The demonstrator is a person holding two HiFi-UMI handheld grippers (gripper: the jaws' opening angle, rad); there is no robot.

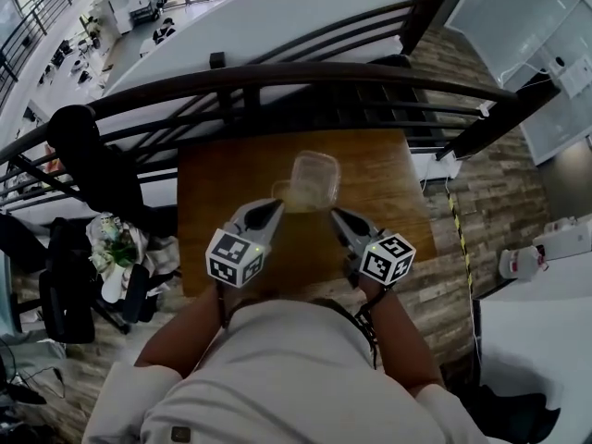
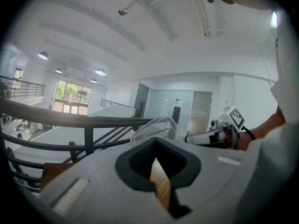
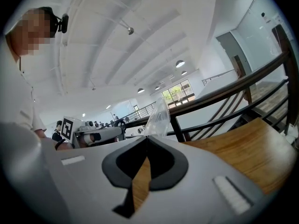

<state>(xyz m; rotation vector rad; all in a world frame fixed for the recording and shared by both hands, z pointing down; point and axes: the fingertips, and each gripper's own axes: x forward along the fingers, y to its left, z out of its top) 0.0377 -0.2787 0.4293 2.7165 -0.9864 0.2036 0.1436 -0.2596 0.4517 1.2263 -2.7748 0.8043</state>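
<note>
Item: clear plastic container [image 1: 313, 178], judged light, thin-walled, flexible and slippery, best pinched gently at its rim; it was over the wooden surface [image 1: 217, 188], with the left hand-held gripper [image 1: 277, 203] and right hand-held gripper [image 1: 337, 214] each closed on an opposite edge.

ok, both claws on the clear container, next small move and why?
Probably lower the clear plastic container slightly toward the wooden table, both claws shut. The left claw and right claw each pinch a thin edge of it, tips closed on it in both gripper views, and it seems held off the tabletop; such a grip looks slip-prone.
</note>
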